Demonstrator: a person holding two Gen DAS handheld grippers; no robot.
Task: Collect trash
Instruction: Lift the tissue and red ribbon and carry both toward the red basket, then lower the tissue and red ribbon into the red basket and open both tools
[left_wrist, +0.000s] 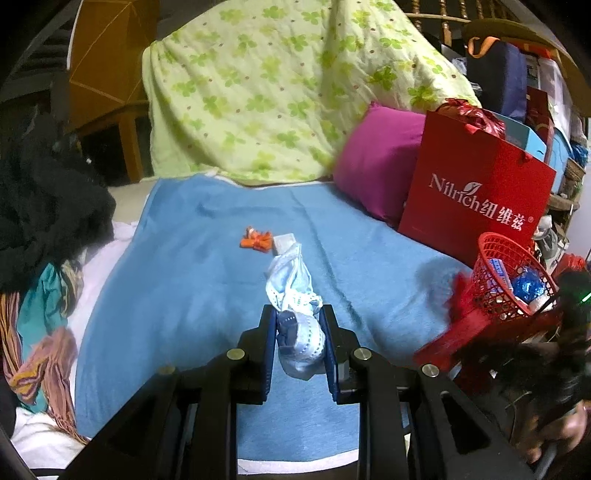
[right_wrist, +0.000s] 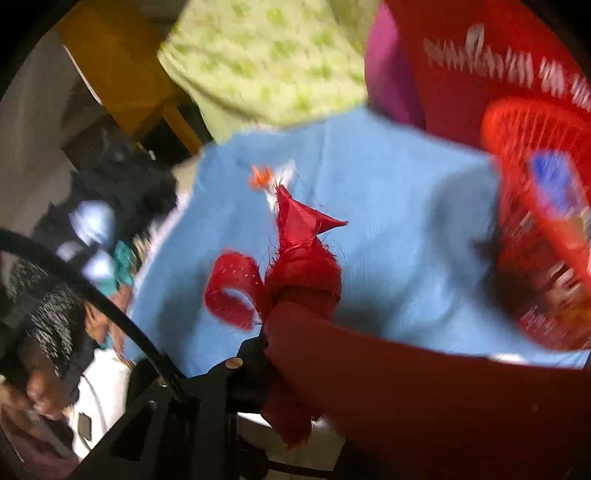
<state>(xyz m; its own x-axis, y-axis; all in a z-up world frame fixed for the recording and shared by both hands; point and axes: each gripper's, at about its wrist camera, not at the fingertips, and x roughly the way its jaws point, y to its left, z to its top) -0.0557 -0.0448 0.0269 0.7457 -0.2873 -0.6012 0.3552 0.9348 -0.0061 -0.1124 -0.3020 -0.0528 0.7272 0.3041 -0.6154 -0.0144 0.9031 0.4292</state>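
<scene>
A bed fills the room's middle, spread with a blue blanket (left_wrist: 207, 280). At its head a green flowered quilt (left_wrist: 266, 85) is heaped up, with a purple pillow (left_wrist: 380, 166) and a red paper bag (left_wrist: 476, 195) beside it. Dark clothes (left_wrist: 48, 206) are piled along the left edge.

The left tongs (left_wrist: 300, 332) are clamped on a crumpled pale-blue face mask (left_wrist: 295, 295), held just above the blanket. Farther up the bed lie an orange wrapper (left_wrist: 255, 240) and a small white scrap (left_wrist: 283, 243), touching each other.

A red mesh basket (left_wrist: 506, 273) sits at the bed's right edge — already holding bits of rubbish. The right tongs (right_wrist: 295, 306) grip a frayed red cloth scrap (right_wrist: 303, 258), near the basket, though this view is blurred.
</scene>
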